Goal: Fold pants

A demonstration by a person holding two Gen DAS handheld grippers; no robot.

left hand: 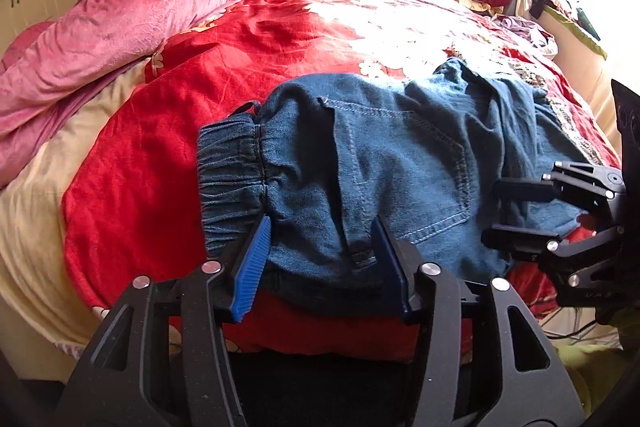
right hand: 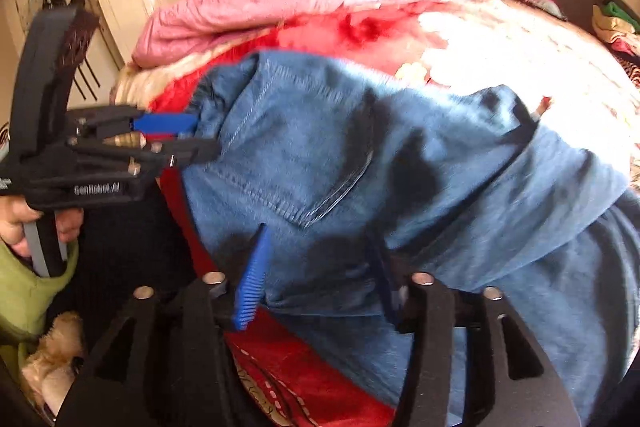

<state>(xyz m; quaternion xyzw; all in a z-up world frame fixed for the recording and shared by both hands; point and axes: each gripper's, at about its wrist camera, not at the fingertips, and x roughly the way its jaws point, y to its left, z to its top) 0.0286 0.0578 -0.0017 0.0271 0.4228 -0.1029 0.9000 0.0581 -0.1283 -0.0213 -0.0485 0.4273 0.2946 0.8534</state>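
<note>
Blue denim pants (left hand: 384,163) lie bunched on the red bedspread (left hand: 168,147) near the bed's front edge, elastic waistband toward the left, back pocket facing up. Left gripper (left hand: 320,259): jaws spread, straddling the waistband hem, nothing clamped. Right gripper (right hand: 316,267): jaws spread, one either side of the denim near the pocket. Pink quilt (left hand: 120,27) heaped along the far left edge.

Blue denim pants (left hand: 384,163) on a red floral bedspread (left hand: 248,39), pink quilt (left hand: 132,15).
</note>
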